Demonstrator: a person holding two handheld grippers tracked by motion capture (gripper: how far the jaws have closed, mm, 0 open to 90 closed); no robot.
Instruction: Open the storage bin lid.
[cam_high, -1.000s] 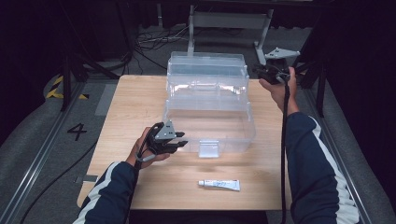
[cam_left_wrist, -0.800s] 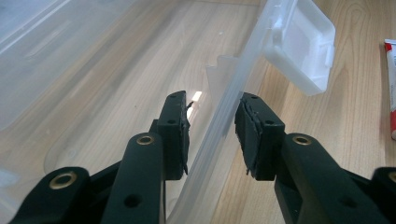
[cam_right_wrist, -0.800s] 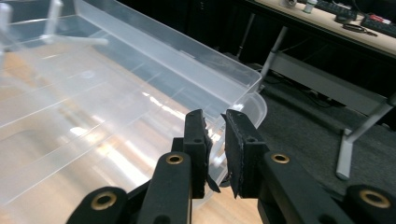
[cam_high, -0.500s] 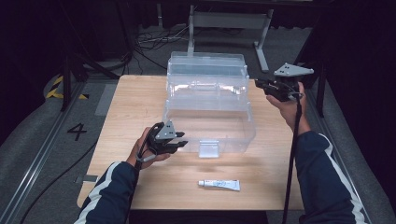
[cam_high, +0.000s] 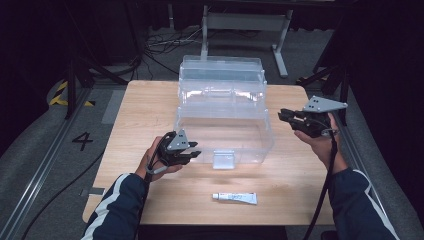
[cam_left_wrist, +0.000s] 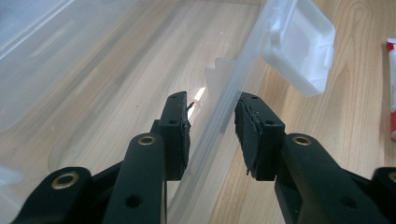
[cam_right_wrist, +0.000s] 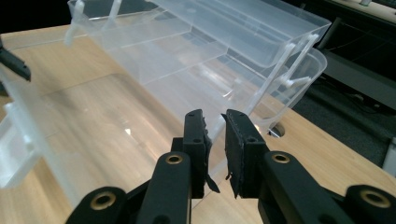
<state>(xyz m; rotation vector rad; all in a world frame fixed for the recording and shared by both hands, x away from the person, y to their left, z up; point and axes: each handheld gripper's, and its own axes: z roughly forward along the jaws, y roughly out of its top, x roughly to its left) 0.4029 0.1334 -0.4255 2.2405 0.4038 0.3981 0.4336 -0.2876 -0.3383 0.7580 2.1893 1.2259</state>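
A clear plastic box (cam_high: 222, 145) stands open mid-table, its tiered trays (cam_right_wrist: 210, 56) swung up and back. My left gripper (cam_high: 196, 154) is at the box's front left. Its jaws (cam_left_wrist: 212, 98) straddle the front wall, which runs between the pads with a gap on each side, so it is open. The white latch (cam_left_wrist: 299, 46) hangs off that wall further along. My right gripper (cam_high: 281, 115) hovers just off the box's right side, and its jaws (cam_right_wrist: 214, 115) stand a narrow gap apart with nothing pressed between them. A small white tube (cam_high: 235, 198) lies near the table's front edge.
The wooden table (cam_high: 145, 110) ends close behind the box and just right of my right hand. A metal stand (cam_high: 245, 22) and loose cables sit on the floor beyond. A rail and a floor mark "4" (cam_high: 82, 141) lie to the left.
My right gripper has come down from beside the raised trays at the back right to the lower bin's right wall. The left gripper, box and tube have stayed put.
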